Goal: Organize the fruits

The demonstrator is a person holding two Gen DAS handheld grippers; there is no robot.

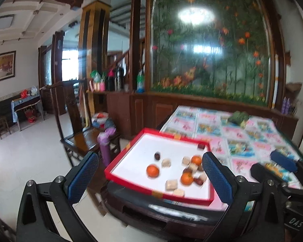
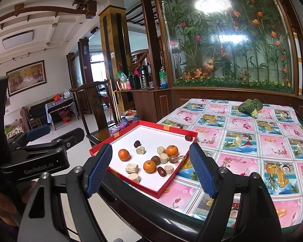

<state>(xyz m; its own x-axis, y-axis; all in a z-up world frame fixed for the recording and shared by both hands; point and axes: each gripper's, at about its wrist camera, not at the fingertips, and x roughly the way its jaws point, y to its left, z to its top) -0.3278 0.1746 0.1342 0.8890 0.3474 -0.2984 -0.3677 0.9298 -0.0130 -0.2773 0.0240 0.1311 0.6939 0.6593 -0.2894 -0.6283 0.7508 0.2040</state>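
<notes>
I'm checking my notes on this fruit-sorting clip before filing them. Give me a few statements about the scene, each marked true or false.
1. Three oranges lie in the red tray. True.
2. The right gripper holds an orange. False: its fingers are open and empty.
3. A leafy green vegetable lies on the tablecloth, outside the tray. True.
4. The tray sits in the middle of the table. False: it sits at a near corner.
5. The left gripper is open. True.
</notes>
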